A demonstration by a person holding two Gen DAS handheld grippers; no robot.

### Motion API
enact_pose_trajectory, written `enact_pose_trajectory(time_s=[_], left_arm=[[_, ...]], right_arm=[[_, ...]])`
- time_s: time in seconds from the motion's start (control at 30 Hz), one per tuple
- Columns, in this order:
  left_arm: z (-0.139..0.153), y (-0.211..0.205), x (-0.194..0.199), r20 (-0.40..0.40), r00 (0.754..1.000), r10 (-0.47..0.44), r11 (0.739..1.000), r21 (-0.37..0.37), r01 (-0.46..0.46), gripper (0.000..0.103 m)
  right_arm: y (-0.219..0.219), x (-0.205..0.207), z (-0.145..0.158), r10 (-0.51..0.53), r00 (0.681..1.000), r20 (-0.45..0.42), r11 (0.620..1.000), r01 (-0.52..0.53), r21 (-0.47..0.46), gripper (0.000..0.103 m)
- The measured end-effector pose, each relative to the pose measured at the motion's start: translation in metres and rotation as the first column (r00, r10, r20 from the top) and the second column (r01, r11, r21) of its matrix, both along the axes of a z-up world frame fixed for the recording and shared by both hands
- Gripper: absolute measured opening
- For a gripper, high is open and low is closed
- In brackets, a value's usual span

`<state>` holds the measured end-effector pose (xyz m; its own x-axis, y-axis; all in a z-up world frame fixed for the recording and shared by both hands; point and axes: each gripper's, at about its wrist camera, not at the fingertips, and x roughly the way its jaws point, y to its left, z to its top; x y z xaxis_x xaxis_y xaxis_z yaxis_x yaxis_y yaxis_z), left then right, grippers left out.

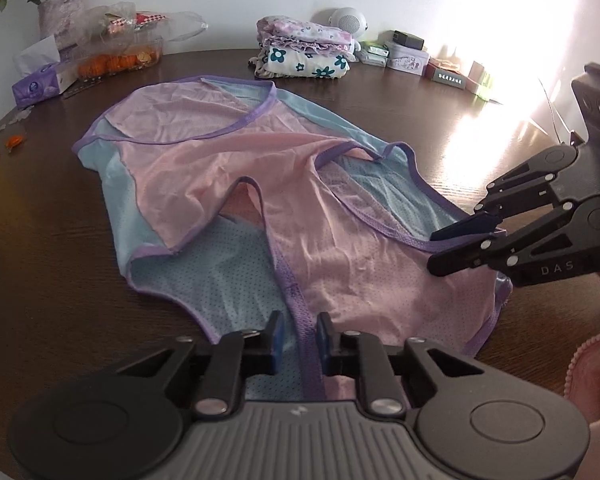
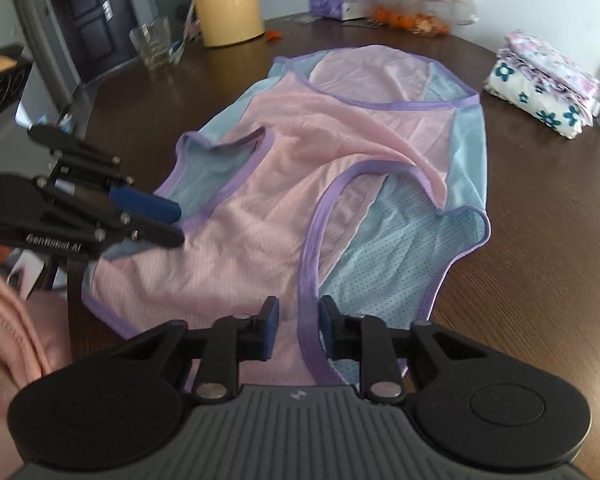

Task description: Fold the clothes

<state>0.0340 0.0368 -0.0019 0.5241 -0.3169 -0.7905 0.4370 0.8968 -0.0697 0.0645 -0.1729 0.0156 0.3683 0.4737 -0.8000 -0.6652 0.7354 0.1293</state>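
Observation:
A sleeveless mesh top (image 1: 260,168), pink and pale blue with purple trim, lies spread on the dark wooden table (image 1: 40,260). My left gripper (image 1: 299,336) is shut on a purple trim strap at the garment's near edge. From the right wrist view the left gripper (image 2: 178,224) pinches the armhole edge on the left. My right gripper (image 2: 299,330) is shut on the purple trim of the top (image 2: 340,128) near its front edge. In the left wrist view the right gripper (image 1: 434,252) bites the trim at the right side.
A stack of folded clothes (image 1: 304,50) sits at the table's back, with small boxes (image 1: 408,56) beside it. A tissue box (image 1: 40,84), a fruit container (image 1: 116,60), a yellow jug (image 2: 228,0) and a glass (image 2: 152,42) stand along the far edge. A pink sleeve (image 2: 4,320) is close by.

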Motion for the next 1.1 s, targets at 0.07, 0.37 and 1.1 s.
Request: enact_pose_trajectory(time_s=[0.07,0.37,1.1], left_arm=[[0.001,-0.002,0.0,-0.007,1.0,-0.009,1.0,0.001,0.009,0.005],[0.016,-0.003,-0.02,0.017,0.999,-0.047,0.998,-0.032,0.048,0.001],[0.0,-0.016,-0.012,-0.004,0.996,-0.086,0.993,0.076,0.086,0.012]], right_arm=[[-0.001,0.0,0.003,0.015,1.0,-0.016,1.0,-0.015,0.004,0.007],[-0.014,-0.018,0.023,0.041,0.999,-0.014,0.998,-0.04,0.038,0.006],[0.004,-0.008,0.005,0.032,0.998,-0.053,0.999,-0.033,-0.021,0.031]])
